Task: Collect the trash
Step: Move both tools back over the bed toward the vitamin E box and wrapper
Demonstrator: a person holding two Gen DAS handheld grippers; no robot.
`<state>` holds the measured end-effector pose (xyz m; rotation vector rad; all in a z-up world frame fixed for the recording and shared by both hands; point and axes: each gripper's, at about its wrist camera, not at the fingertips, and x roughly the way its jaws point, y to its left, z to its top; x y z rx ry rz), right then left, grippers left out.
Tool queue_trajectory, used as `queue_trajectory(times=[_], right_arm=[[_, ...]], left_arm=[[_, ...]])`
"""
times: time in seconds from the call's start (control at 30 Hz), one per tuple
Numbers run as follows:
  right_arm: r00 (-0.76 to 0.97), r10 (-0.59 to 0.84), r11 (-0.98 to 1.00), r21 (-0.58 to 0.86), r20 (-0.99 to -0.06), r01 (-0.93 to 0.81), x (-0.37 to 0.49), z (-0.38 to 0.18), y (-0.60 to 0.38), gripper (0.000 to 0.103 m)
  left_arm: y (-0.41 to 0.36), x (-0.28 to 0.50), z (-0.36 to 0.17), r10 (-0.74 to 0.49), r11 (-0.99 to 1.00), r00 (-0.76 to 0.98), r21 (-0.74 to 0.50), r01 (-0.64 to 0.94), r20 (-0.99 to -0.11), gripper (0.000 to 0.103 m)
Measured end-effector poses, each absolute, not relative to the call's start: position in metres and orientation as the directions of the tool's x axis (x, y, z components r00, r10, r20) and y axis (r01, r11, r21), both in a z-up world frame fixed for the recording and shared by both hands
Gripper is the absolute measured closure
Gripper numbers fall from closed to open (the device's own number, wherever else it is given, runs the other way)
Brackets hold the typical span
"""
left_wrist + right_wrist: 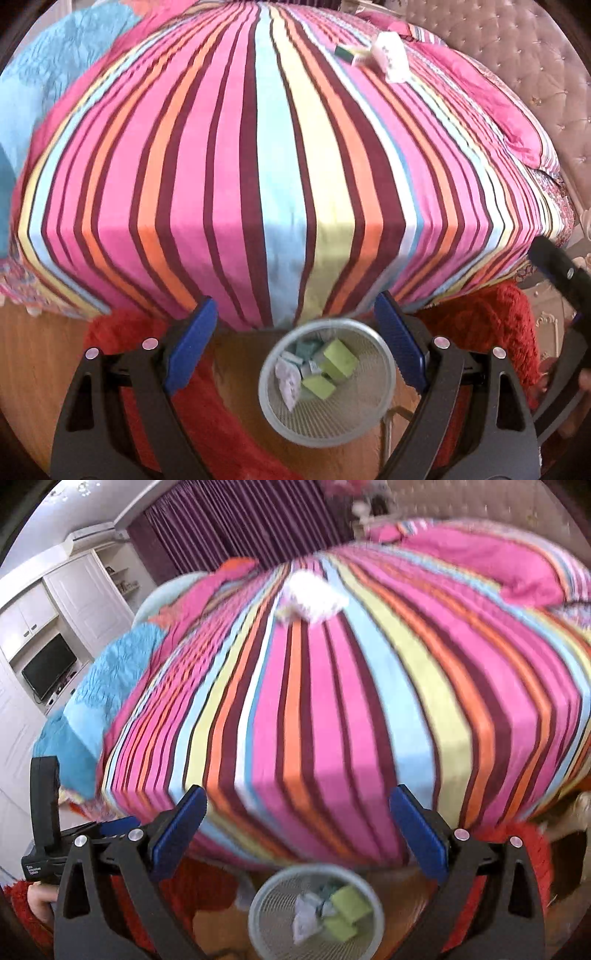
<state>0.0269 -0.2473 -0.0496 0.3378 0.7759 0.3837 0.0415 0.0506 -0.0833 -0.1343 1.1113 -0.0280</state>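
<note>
Trash is left on the striped bedspread [280, 155]: a white packet [389, 55] and a small dark-ended box [349, 53] lying just beside it, far up near the pillows. The mesh wastebasket [327, 382] on the floor already holds green boxes [340, 360] and crumpled paper. The left gripper [295, 347] and the right gripper [297, 834] both have their blue pads apart and hold nothing. To do the next bit well, I think one gripper should reach over the packet, close gently on its narrow sides, then carry it back over the basket.
</note>
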Motion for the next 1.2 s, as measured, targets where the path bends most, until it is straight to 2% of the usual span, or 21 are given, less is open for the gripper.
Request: queue_trajectory(times=[0.27,0.53,1.0,1.2], right_arm=[[0.713,0.418,0.902,0.35,-0.563,-0.252,0.074,-0.026,-0.25,0.008],[0.717,0.39,0.92,0.283,-0.578,-0.272,0.126,-0.015,-0.242,0.008],[0.698,0.372,0.928,0.243,-0.612,-0.282,0.201,-0.02,-0.237,0.008],[0.693,0.362,0.929,0.18,-0.624,-0.322,0.243,-0.017,-0.221,0.008]], left_arm=[[0.052,0.105,-0.057,-0.092,0.994,0.52,-0.106,0.003,-0.849,0.018],[0.044,0.167,-0.051,-0.1,0.994,0.547,-0.063,0.086,-0.831,0.018],[0.049,0.264,-0.062,-0.196,0.98,0.528,-0.142,0.143,-0.827,0.018],[0.036,0.314,-0.062,-0.194,0.974,0.534,-0.096,0.207,-0.823,0.018]])
